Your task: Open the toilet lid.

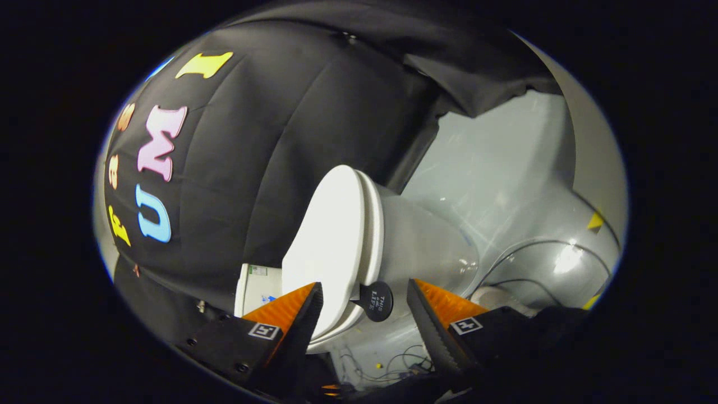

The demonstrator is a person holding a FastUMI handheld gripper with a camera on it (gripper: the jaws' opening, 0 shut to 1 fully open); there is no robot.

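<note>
Your gripper (364, 306) is wide open and holds nothing. Its two fingers stand well apart, one on each side of a small round black tab (376, 301) that sticks out from the front edge of the toilet lid (331, 235).

The tab sits in the gap between your fingertips but neither finger touches it yet. So you look to be at the reaching step, just before the grab. Next you would likely need to ease forward a little, then close both fingers on the tab, then swing the lid away from the seat.

The camera is rolled, so the toilet (420, 247) looks tipped on its side. The lid lies shut against the seat. Its long way runs from the tab near you back toward the black cloth wall (269, 140). Its flat top faces that cloth. Behind the bowl, cables (538, 247) lie on the grey floor (493, 163).
</note>
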